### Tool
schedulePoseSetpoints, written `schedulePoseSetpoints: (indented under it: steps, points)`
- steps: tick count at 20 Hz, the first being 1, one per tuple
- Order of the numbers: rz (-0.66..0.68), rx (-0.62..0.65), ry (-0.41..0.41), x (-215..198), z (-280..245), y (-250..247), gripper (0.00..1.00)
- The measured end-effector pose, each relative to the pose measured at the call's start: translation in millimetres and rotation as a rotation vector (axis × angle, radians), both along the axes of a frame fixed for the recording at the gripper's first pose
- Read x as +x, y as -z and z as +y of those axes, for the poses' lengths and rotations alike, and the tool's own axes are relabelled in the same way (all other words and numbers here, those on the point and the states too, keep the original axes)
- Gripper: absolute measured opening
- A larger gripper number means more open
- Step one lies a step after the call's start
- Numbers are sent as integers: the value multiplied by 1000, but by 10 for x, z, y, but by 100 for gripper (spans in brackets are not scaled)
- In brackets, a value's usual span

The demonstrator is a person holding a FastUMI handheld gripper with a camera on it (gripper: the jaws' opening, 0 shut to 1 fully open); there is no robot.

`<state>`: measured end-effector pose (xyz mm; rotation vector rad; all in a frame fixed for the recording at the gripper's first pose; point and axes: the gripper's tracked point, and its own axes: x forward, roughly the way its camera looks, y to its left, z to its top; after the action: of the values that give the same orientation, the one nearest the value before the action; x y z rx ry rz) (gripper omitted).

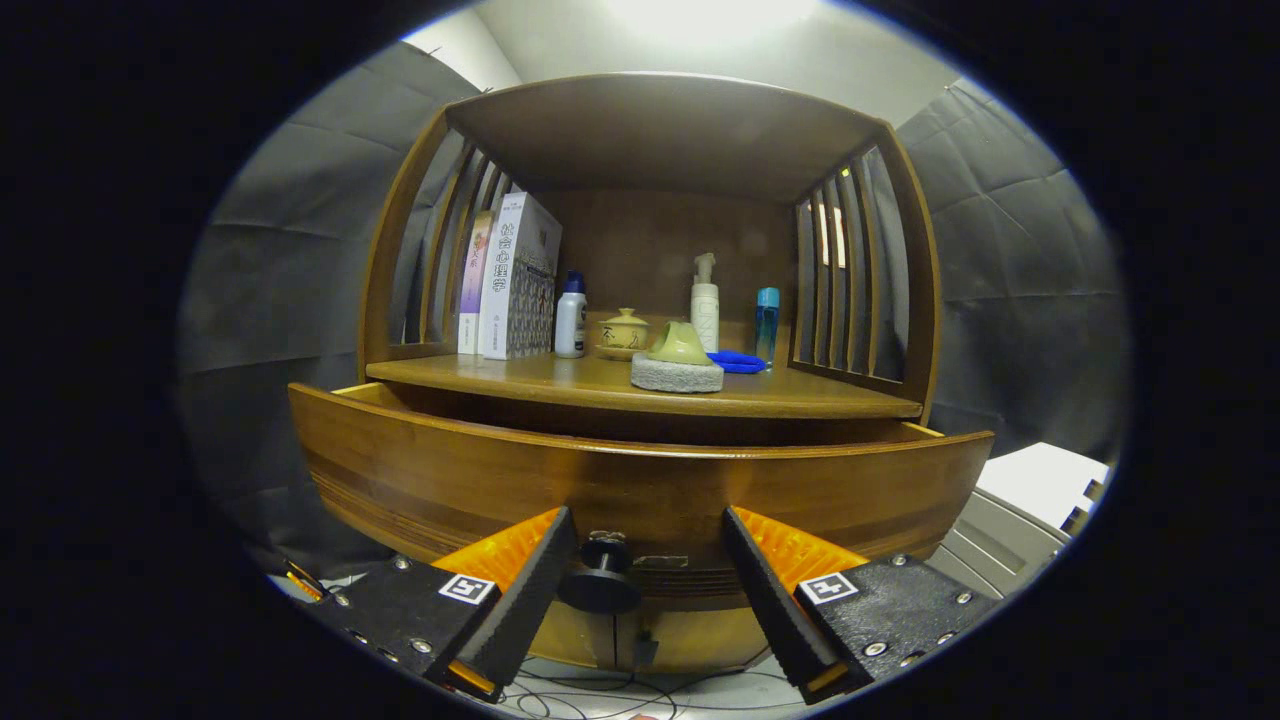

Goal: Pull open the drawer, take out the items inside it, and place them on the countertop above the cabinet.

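Standing slightly pulled out beneath the worktop [640, 395], the drawer [640, 480] is spreading wide across the scene. Its knob [600, 580] is sitting between the fingers of the tool [648, 555], nearer the left one, while the tool is hanging released, touching nothing.

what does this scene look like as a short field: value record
drawer: drawer pulled partly out, contents hidden behind its front
knob: black knob between the fingers
hand-held gripper: hand-held gripper open, fingers either side of the knob, not pressing it
countertop: countertop holds books, white bottle, lidded cup, pump bottle, blue bottle
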<state>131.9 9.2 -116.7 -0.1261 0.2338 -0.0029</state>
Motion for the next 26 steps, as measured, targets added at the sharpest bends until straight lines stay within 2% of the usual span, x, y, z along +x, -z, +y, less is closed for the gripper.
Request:
schedulePoseSetpoints:
  steps: [26]
  points:
    - [-8,35,6,776,-13,147,94]
